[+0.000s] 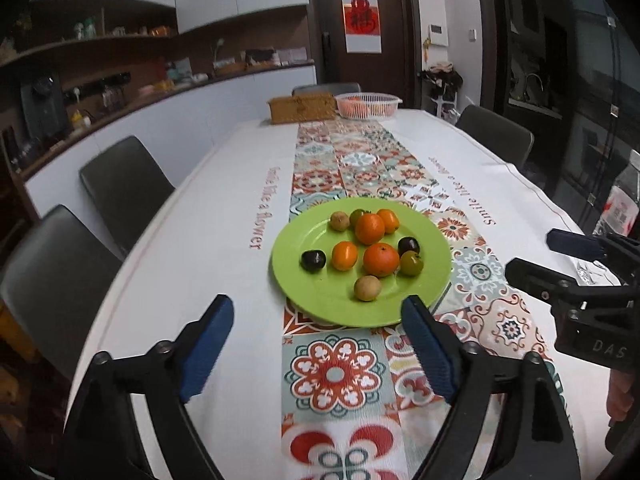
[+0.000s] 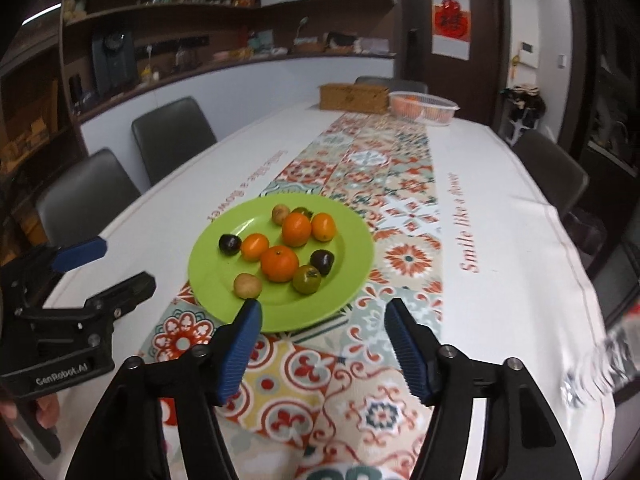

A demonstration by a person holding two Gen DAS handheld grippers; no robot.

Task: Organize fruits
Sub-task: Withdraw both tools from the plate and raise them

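A green plate [image 1: 304, 296] [image 2: 212, 280] lies on the patterned table runner and carries several small fruits: orange tangerines [image 1: 381, 259] [image 2: 279, 263], dark plums [image 1: 313, 260] [image 2: 229, 244], a greenish persimmon [image 1: 411, 263] [image 2: 306, 279] and tan round fruits [image 1: 367, 288] [image 2: 247, 285]. My left gripper [image 1: 320, 314] hovers open just short of the plate's near rim, nothing between its blue pads. My right gripper [image 2: 322, 316] is open too, near the plate's near right rim, empty. Each gripper shows at the edge of the other's view.
A white basket [image 1: 368, 105] [image 2: 424, 108] holding orange fruit and a woven box [image 1: 302, 108] [image 2: 354, 97] stand at the table's far end. Dark chairs [image 1: 124, 184] [image 2: 172, 136] line the left side, another chair [image 1: 496, 136] the right. A plastic bottle [image 1: 624, 196] stands at the right edge.
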